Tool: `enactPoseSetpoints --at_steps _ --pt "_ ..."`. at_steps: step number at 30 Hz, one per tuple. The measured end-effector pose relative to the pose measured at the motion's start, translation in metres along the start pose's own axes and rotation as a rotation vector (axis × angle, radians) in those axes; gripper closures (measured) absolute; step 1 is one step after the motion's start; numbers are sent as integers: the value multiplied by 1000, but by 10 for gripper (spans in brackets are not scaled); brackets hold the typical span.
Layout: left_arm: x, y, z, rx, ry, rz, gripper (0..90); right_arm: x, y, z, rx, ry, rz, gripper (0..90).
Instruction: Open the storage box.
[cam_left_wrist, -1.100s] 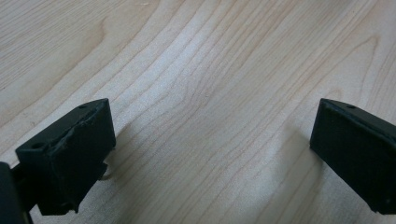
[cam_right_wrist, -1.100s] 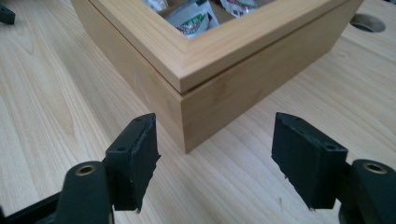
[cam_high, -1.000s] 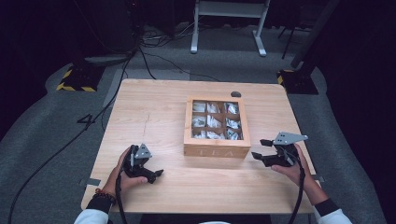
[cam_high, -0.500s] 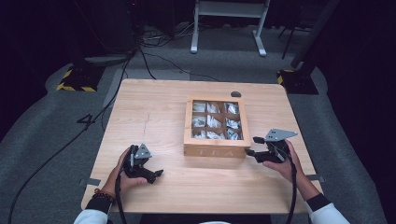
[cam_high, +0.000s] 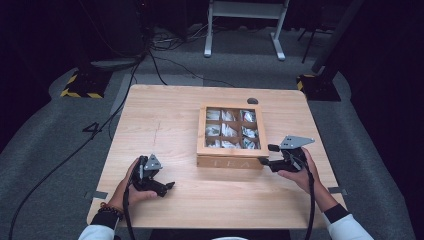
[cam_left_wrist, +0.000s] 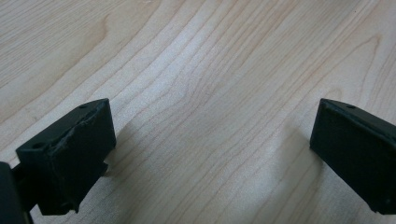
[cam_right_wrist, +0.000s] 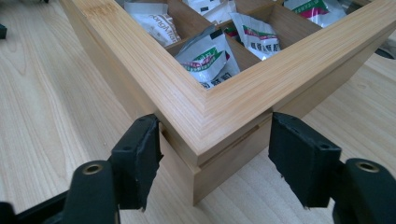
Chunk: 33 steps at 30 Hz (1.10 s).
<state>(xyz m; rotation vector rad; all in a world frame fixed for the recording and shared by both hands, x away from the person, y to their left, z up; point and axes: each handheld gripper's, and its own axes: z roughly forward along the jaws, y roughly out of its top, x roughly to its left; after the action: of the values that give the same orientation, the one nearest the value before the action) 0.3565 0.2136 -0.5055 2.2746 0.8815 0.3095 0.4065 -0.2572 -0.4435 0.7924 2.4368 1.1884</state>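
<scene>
One wooden box sits on the table, a bit toward 2 o'clock from the table's centre, lid shut, lettering on the front wall. Nine compartments under the lid hold white tea packets with green and red print. Right gripper at the box's 4 o'clock corner, pointing toward 9 o'clock. In the right gripper view that near corner sits between the two black jaws; left jaw is against or just beside one wall, right jaw just beside the other, small gap visible there. Jaws wide apart, not clamped; contact on the left side hard to tell. Jaws have been opening and closing slightly just now, corner between them. Right hand holds the gripper from 5 o'clock, grey plate on top.

Left gripper at 7 o'clock of the box, well apart from it, low over bare wood, tips toward 3 o'clock. Left gripper view: jaws spread wide, only wood grain between them, holding nothing. Left hand wraps its body. Cables trail off the table's 10 o'clock side across the grey floor.
</scene>
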Motion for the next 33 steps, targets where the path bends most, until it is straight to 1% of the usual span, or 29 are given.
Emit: enactPoseSetpoints --at_steps 4,7,8,9,11,13,16,18,19,20,21,23,24,25,26,27,30,31,32,33 --pt "0 0 0 0 0 0 6 0 3 -1 -4 -4 3 331" --pt "0 0 0 2 0 0 6 0 5 -5 -27 -8 13 331" --pt "0 0 0 2 0 0 6 0 5 -5 -27 -8 13 331" --pt "0 0 0 2 0 0 6 0 7 -6 -42 -12 16 327" --pt "0 0 0 2 2 -3 6 0 8 -7 -46 -12 18 327" --pt "-1 0 -1 8 11 -10 12 0 10 -9 -59 -16 18 325" --pt "-2 2 -1 18 14 -14 23 0 12 -10 -61 -18 16 322" --pt "-3 3 -2 22 17 -10 47 0 14 -12 -73 -23 16 322" --pt "-4 4 -2 15 5 -14 68 0 15 -13 -77 -25 17 322" --pt "-4 4 -2 15 5 -14 103 0 15 -13 -77 -25 17 322" --pt "-4 5 -2 9 4 -11 103 0 16 -14 -82 -27 17 321" --pt "-5 7 -2 7 -1 3 183 -1 17 -15 -90 -26 18 321" --pt "-5 8 -2 12 -5 1 180 -1 18 -15 -93 -27 18 321" --pt "-6 10 -1 18 0 15 162 -1 19 -16 -96 -28 18 320" --pt "-7 12 -2 13 7 24 178 -1 19 -16 -98 -29 19 321" --pt "-7 12 -2 13 7 24 180 -1 20 -17 -99 -29 20 321" --pt "-7 18 -7 -32 10 15 175 -1 20 -17 -96 -32 16 321" --pt "-7 21 -8 -44 20 29 175 -1 20 -17 -96 -32 16 321" --pt "-8 24 -10 -49 26 33 175 -1 20 -17 -97 -32 14 321" --pt "-10 31 -14 -79 26 41 175 -1 21 -17 -99 -34 16 321"
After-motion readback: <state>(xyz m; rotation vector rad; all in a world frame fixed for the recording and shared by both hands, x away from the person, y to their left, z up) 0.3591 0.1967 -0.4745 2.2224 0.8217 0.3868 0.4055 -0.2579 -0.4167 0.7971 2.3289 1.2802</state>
